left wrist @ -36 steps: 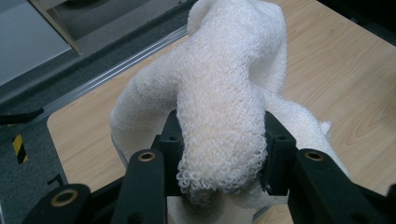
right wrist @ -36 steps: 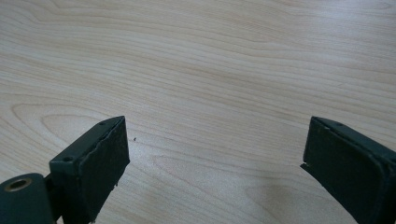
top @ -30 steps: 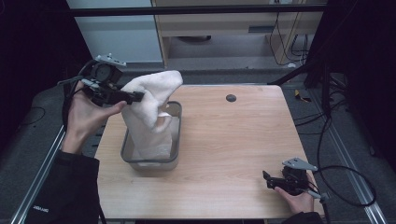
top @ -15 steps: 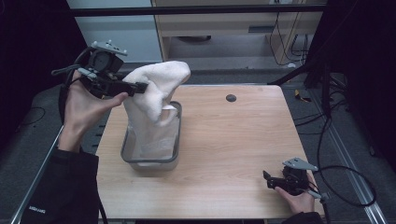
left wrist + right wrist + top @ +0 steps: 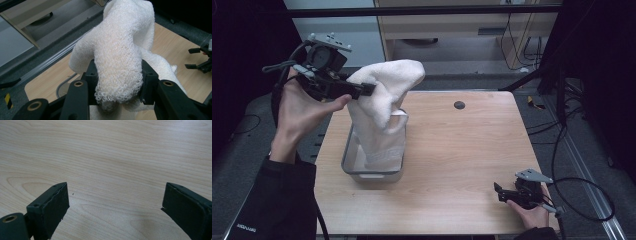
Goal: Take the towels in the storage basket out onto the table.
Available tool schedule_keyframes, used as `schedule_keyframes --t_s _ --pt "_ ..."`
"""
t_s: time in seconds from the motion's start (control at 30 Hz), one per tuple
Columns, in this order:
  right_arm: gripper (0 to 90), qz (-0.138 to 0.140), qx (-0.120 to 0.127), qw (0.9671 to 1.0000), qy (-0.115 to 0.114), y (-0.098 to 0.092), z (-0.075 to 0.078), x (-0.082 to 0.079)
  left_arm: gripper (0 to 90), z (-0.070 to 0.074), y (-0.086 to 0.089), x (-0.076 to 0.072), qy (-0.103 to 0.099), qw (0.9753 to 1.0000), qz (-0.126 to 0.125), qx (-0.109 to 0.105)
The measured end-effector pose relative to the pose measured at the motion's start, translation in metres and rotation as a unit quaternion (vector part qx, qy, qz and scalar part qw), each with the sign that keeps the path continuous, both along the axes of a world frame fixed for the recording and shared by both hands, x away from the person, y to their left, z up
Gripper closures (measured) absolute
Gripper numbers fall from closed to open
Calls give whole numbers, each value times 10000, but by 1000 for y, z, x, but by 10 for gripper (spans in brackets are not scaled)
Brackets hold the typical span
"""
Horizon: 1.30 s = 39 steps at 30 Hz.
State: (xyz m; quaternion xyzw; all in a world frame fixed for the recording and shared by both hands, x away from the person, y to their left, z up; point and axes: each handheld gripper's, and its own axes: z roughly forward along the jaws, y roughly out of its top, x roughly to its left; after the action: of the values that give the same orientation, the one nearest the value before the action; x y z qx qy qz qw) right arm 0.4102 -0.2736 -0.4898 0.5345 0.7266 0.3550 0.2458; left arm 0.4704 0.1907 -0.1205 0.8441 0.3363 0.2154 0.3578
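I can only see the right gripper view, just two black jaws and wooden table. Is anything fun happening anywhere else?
Observer: Yes. The left gripper is shut on a white towel and holds it up above a clear tub.
Operator: Is the whole towel out of the tub?
Observer: No, its lower end hangs down inside the tub.
Operator: And where is my gripper?
Observer: The right gripper rests open at the near right corner of the table, far from the towel.
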Motion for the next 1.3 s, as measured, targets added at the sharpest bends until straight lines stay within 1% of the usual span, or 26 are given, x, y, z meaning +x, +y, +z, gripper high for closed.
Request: schedule_keyframes --t_s 0.17,0.23,0.27,0.43,0.63,0.73,0.9,1.03,1.3 --pt "70 7 -16 10000 -10 -1 0 0 601 4 -6 -4 -30 9999 -111 13" --pt "70 -9 0 10000 -2 -1 0 0 601 5 -12 -7 -11 9998 -194 25" --pt "70 -23 13 10000 8 -1 0 0 601 6 -14 -8 -21 9997 -231 50" --pt "70 -26 11 10000 5 -2 0 0 601 13 -24 -14 -100 9993 -355 44" --pt "70 -22 1 10000 -6 -2 1 0 601 23 -47 -23 -195 9980 -595 92" --pt "70 -30 24 10000 -11 -3 1 -1 601 25 -58 -26 -210 9970 -741 92" --pt "70 -64 72 10000 -15 -4 2 -2 600 19 -75 -23 -158 9959 -874 161" --pt "70 -55 71 10000 -38 -5 2 -2 601 13 -86 -20 -128 9951 -965 159" --pt "70 -84 88 9999 -48 -8 2 -3 600 -7 -104 -8 -53 9941 -1077 127"
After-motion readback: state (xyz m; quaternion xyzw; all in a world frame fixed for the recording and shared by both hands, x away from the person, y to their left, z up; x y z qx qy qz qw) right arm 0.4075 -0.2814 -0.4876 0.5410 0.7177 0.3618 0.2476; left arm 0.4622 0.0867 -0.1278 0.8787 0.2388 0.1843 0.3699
